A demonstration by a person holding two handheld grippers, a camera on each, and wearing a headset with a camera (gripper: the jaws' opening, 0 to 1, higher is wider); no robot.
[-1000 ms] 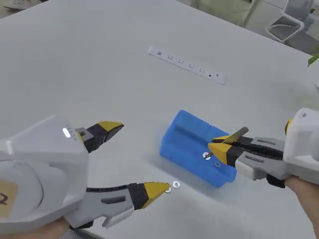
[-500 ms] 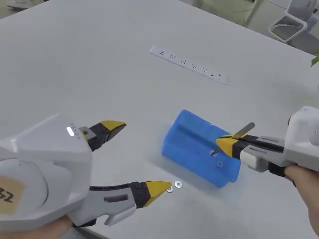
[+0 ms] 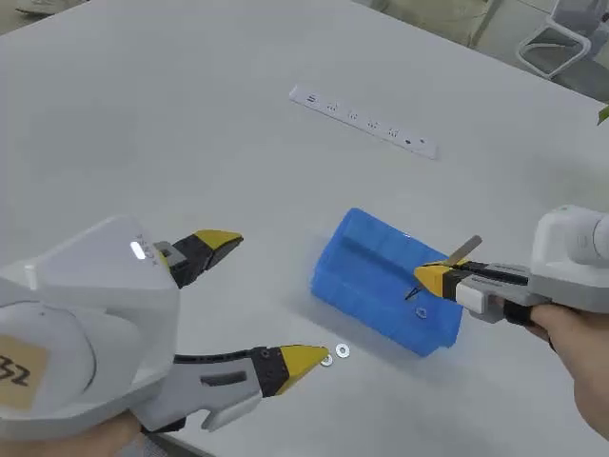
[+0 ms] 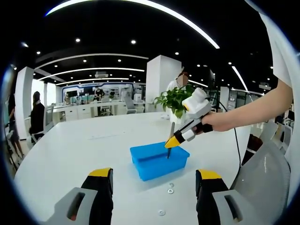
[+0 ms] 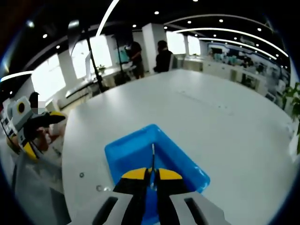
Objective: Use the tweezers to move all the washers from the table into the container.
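A blue container [image 3: 366,271] sits on the white table, also in the left gripper view [image 4: 152,161] and the right gripper view [image 5: 136,150]. My right gripper [image 3: 430,278] is shut on the tweezers [image 3: 463,252], whose tips point down into the container [image 5: 153,157]. One washer [image 3: 422,312] lies inside the container. Two washers [image 3: 335,354] lie on the table just in front of it, by the lower fingertip of my left gripper [image 3: 266,300]. That gripper is open and holds nothing [image 4: 154,174]. Three washers [image 4: 170,188] show ahead of it.
A white power strip [image 3: 362,122] lies further back on the table. An office chair [image 3: 561,38] stands past the far right edge. People [image 5: 147,56] stand at desks in the background. A potted plant [image 4: 176,98] is behind the container.
My right gripper has drawn back to the right with the tweezers. The bright washer at the tweezers' tips a second ago no longer shows there. The left gripper has stayed put.
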